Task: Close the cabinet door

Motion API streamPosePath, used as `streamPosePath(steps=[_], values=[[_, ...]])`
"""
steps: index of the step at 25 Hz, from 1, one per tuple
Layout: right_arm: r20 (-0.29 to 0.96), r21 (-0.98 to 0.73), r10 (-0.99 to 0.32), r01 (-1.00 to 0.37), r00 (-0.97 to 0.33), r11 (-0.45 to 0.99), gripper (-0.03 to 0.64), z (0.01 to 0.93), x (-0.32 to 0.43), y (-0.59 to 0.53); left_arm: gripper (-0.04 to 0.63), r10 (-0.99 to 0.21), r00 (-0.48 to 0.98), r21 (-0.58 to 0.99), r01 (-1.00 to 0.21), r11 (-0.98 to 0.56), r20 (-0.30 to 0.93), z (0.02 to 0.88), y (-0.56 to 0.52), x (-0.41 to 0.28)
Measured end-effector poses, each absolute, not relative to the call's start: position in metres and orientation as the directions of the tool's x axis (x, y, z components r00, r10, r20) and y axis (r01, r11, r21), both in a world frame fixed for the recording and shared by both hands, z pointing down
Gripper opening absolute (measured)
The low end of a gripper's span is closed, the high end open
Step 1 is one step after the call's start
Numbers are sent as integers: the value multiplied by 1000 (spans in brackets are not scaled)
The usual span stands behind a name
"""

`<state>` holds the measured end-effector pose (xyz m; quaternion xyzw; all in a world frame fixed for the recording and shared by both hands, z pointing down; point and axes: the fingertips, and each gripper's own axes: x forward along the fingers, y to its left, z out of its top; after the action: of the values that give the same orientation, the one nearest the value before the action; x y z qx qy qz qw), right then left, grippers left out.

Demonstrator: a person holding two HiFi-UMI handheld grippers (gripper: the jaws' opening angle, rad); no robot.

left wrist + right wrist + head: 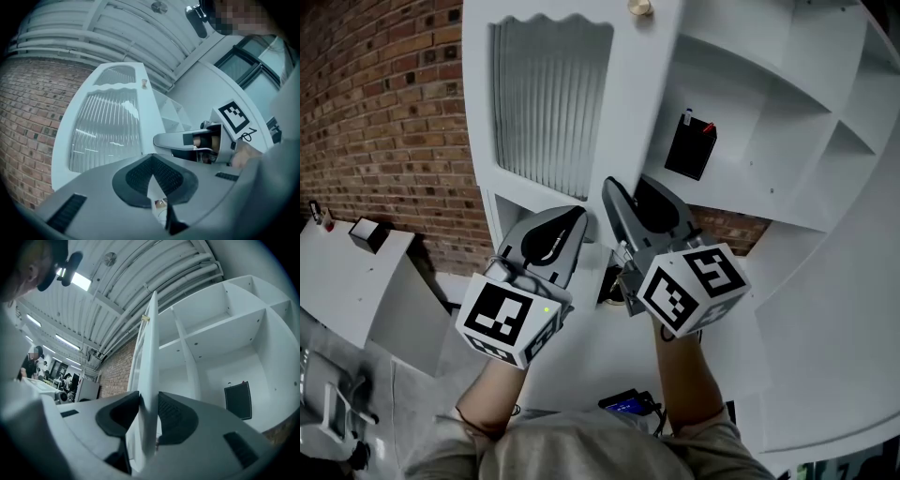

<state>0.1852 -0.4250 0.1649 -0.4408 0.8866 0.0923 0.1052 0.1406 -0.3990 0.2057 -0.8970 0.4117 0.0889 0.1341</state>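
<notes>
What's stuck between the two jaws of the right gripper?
The edge of the white cabinet door with ribbed glass; the right gripper clamps it, shown in the right gripper view.

A flat black rectangular pack with a small red tab [690, 145] stands upright on one shelf of the white open cabinet [787, 122], against the back wall (what it is cannot be told). Off to the left, a white desk [347, 286] bears a small dark-topped box [366, 232].

Closed hand-held gripper [151, 159] before cabinet door [105, 131]
</notes>
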Motion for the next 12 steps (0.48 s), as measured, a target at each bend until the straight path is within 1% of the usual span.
streamPosePath(steps=[12], values=[[-282, 66, -731, -772, -622, 632, 138, 166, 195, -451, 8, -710, 667, -186, -745, -640, -227, 209, -425, 149]])
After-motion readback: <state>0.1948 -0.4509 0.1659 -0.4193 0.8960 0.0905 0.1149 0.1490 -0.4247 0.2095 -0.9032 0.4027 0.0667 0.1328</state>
